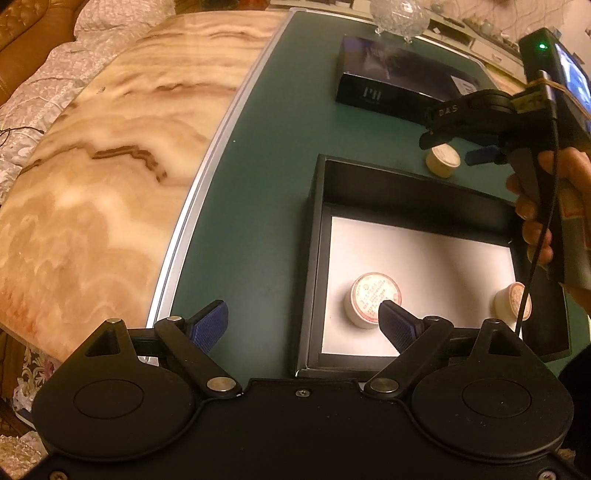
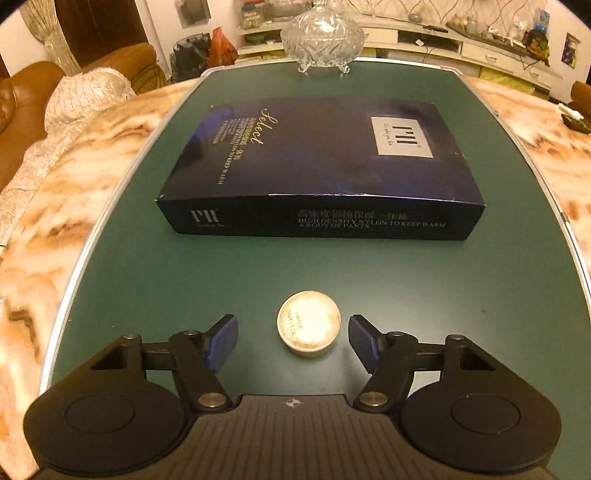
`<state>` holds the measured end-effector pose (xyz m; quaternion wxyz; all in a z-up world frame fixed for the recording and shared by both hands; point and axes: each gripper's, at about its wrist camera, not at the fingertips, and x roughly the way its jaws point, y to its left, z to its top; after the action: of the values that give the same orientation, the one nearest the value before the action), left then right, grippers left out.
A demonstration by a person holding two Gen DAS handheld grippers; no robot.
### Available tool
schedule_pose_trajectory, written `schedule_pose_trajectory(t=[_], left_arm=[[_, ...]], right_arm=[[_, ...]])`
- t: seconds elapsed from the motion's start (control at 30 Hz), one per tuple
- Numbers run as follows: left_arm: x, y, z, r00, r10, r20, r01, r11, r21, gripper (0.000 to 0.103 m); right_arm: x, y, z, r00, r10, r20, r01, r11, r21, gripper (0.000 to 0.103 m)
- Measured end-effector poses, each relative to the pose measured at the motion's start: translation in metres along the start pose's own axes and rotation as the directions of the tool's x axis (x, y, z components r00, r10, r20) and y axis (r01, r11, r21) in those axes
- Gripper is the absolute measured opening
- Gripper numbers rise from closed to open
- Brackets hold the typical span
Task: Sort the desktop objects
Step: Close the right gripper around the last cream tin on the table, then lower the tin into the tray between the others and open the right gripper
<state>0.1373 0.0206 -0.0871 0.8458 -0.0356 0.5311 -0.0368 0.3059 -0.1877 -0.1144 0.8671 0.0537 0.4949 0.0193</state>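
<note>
Cream round tin [image 2: 308, 323] sits between right gripper's [image 2: 293, 339] parted jaws.

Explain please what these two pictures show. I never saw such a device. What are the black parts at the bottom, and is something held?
Each picture comes from a camera on a hand-held gripper, looking along its two fingers. The left gripper is open and empty, above an open black tray holding two small round tins. A person's hand holds the right gripper. It is open around a third tin on the green mat, not touching it. Behind lie a dark box and a glass bowl. Nothing is held.
</note>
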Motion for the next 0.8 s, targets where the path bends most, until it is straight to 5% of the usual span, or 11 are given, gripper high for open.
schedule_pose_trajectory(t=[0.13,0.27,0.8], left_arm=[[0.003,0.000,0.001,1.000,-0.003,-0.003,0.003,1.000,-0.002,0.089],[0.004,0.001,0.002,1.000,-0.005,-0.005,0.005,1.000,-0.001,0.089],[-0.007,0.004,0.000,1.000,0.002,0.009,-0.002,1.000,-0.013,0.089]], right_arm=[[0.010,0.001,0.005,1.000,-0.007,-0.011,0.007,1.000,-0.005,0.063],[0.015,0.001,0.006,0.999,-0.018,-0.028,0.018,1.000,-0.004,0.045],[-0.027,0.003,0.002,1.000,0.013,0.006,-0.013,1.000,-0.002,0.045]])
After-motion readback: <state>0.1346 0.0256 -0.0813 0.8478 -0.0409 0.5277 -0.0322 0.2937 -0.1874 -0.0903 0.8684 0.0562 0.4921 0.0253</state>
